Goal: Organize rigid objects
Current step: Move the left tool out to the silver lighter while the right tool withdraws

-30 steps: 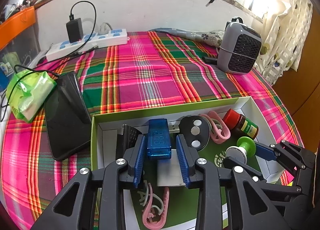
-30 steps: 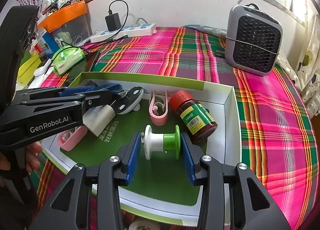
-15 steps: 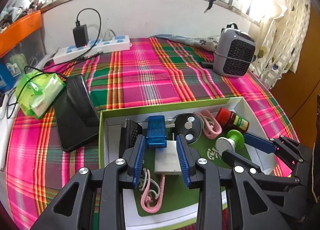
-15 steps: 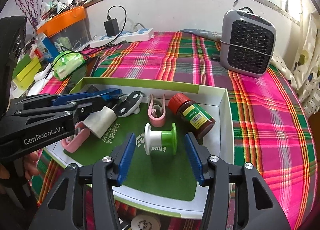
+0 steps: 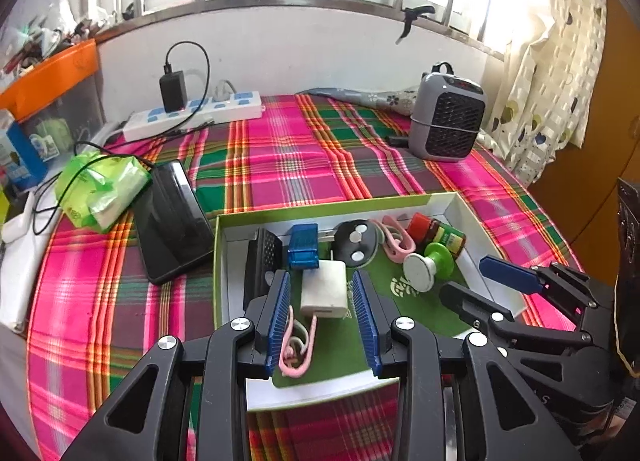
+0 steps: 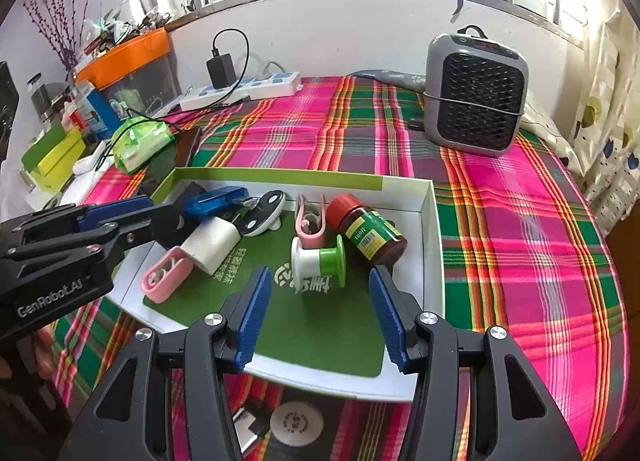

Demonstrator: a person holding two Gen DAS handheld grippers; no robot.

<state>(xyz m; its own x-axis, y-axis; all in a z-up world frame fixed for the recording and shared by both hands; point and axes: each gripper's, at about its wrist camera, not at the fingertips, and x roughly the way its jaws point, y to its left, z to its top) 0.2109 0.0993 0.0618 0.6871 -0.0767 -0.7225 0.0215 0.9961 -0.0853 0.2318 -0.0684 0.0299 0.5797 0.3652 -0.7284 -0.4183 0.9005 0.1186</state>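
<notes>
A white-walled box (image 5: 320, 209) (image 6: 280, 175) with a green floor holds the small items. A green-and-white spool (image 6: 318, 261) (image 5: 428, 267) lies just beyond my right gripper (image 6: 319, 275) (image 5: 466, 277), which is open and touches nothing. My left gripper (image 5: 320, 277) (image 6: 168, 213) hangs open above a white charger block (image 5: 324, 293) (image 6: 212, 245), pads clear of it. A blue USB device (image 5: 303, 247) (image 6: 214, 199) lies past its tips. A red-capped brown bottle (image 6: 372, 237), two pink clips (image 6: 310, 217) (image 5: 296, 349) and a black oval piece (image 5: 356, 239) also lie inside.
The box sits on a plaid cloth (image 5: 304, 157). A black phone (image 5: 172, 221) and a green tissue pack (image 5: 100, 189) lie left of it. A power strip (image 5: 192, 117) is at the back and a grey heater (image 6: 476, 97) at the back right. A round white disc (image 6: 296, 421) lies before the box.
My right gripper opened off the spool, left it lying in the box and drew back. My left gripper pulled back and up from the blue USB device.
</notes>
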